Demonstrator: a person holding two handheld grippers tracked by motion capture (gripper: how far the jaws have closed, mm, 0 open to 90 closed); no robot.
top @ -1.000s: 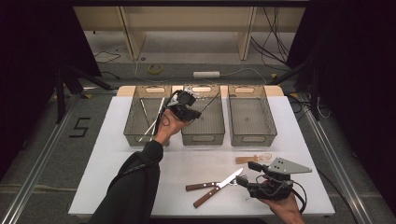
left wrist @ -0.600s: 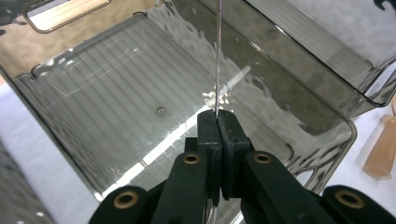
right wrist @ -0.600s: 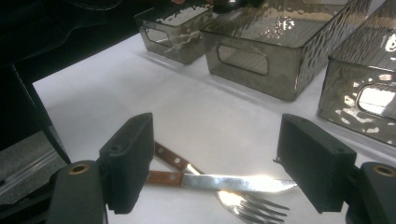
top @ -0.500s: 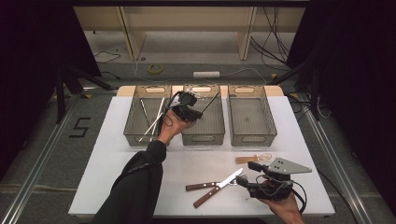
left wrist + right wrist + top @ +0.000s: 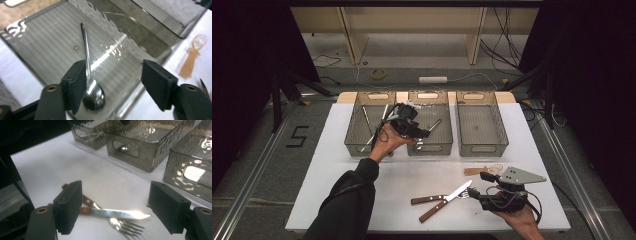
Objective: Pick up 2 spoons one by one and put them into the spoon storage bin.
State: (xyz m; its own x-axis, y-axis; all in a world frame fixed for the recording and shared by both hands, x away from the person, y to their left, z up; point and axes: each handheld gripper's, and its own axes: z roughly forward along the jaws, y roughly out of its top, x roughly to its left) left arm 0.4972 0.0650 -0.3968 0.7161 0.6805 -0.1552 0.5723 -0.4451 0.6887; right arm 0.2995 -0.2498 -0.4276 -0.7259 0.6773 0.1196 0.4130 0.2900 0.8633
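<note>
Nearest you, your right tongs [image 5: 113, 207] stand apart over the crossed knife [image 5: 117, 213] and fork [image 5: 125, 225] on the bench [image 5: 362, 175]; closing here could pinch both at once, or skid the knife off the fork. Farther out, your left tongs [image 5: 113, 82] have just been opening, and the spoon [image 5: 91, 87] lies in the middle bin [image 5: 430, 147], its bowl beside one pad; withdrawing carelessly may drag it against the wall.
</note>
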